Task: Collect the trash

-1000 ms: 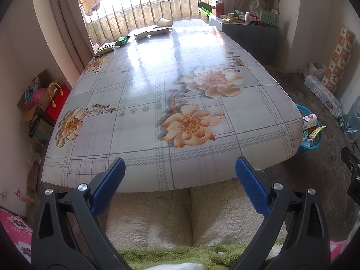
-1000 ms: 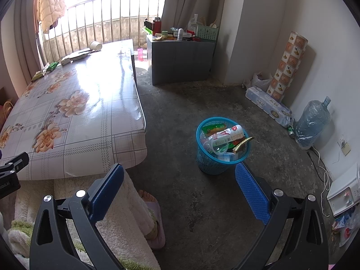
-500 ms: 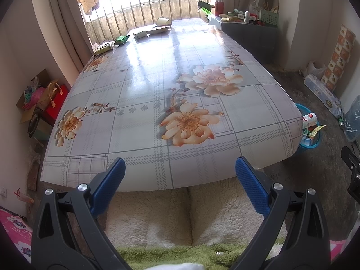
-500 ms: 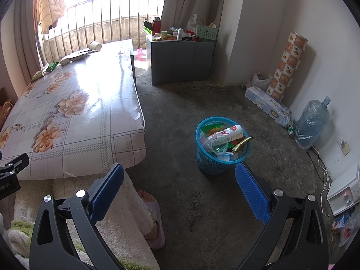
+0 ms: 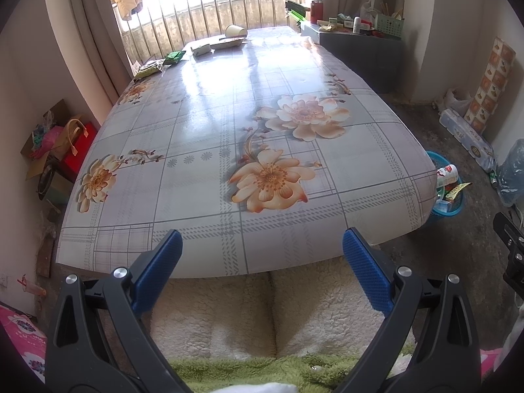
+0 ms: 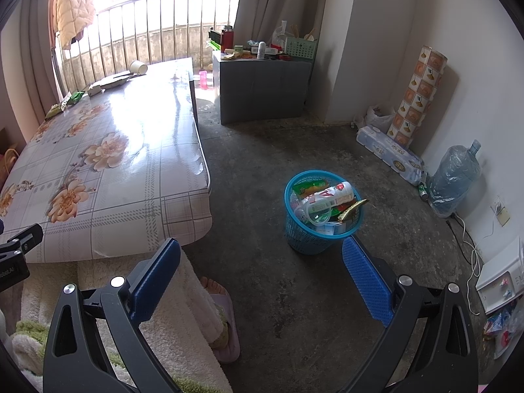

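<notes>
The left gripper (image 5: 262,255) is hanging released and empty, its blue pads spread wide just short of the near edge of the table (image 5: 203,196); the right gripper (image 6: 262,262) is likewise spread and gripping nothing, pointing at the floor (image 6: 268,150) with the blue basket (image 6: 294,232) just past its right pad at about 1 o'clock. Judging by this, the work is sitting between pickups: the basket is already brimming with a bottle (image 6: 330,195) and wrappers, while the remaining trash is lying at the far end of the table, at 11 to 12 o'clock in the left view — a tipped paper cup (image 5: 235,30), a flat tray (image 5: 227,43), a white packet (image 5: 200,49) and two green wrappers (image 5: 175,56) near the window rail. The next move is probably calling for a long reach across the glossy cloth, or walking round the table, since those pieces are well apart from both grippers. The table's right edge is running toward 12 o'clock in the right view, with open floor between it and the basket, so a path along that side is looking free; a grey cabinet (image 6: 262,91) is standing beyond the far corner. The person's slippered foot (image 6: 219,314) is resting near 6 o'clock, under the right gripper. The heaped basket is leaving little room, so further pieces may slide off.
</notes>
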Motion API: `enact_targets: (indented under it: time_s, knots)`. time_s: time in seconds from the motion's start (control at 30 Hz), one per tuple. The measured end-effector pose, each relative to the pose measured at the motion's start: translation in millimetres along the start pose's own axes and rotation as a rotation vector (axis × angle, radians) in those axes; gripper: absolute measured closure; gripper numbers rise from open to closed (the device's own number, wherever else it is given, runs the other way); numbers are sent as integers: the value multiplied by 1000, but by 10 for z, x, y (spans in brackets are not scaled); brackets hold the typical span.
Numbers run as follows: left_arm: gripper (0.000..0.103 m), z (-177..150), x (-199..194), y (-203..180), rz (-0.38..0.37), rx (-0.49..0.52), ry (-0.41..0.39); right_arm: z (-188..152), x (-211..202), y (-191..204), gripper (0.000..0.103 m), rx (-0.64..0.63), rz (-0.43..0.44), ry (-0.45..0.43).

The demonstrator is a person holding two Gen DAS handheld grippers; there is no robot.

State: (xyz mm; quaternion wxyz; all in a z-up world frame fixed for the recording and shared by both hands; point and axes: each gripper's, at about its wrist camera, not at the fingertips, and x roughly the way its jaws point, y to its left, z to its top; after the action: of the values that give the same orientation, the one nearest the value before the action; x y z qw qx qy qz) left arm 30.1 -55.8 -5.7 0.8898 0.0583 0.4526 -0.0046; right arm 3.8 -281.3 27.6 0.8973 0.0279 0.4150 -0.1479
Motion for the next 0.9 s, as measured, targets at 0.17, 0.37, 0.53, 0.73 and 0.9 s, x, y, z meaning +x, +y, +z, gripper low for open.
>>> enact_targets:
  time_s: [0.17, 0.37, 0.53, 0.73, 0.9]
  knots:
    - [9, 4, -3, -2, -5, -1, -2, 2, -2, -3, 7, -1, 1, -2]
    - [9, 20, -28, -31, -17, 1, -9, 7, -11, -22, 7, -2, 2, -4]
    - [9, 35, -50, -35, -27, -2, -16, 9, -18, -34, 7, 0, 3, -4]
    - [9, 43, -61, -44, -35, -3, -18, 7, -16, -32, 7, 0, 2, -3]
    - [9, 43, -63, -54, -34, -3, -18, 8, -20, -38, 7, 0, 2, -2]
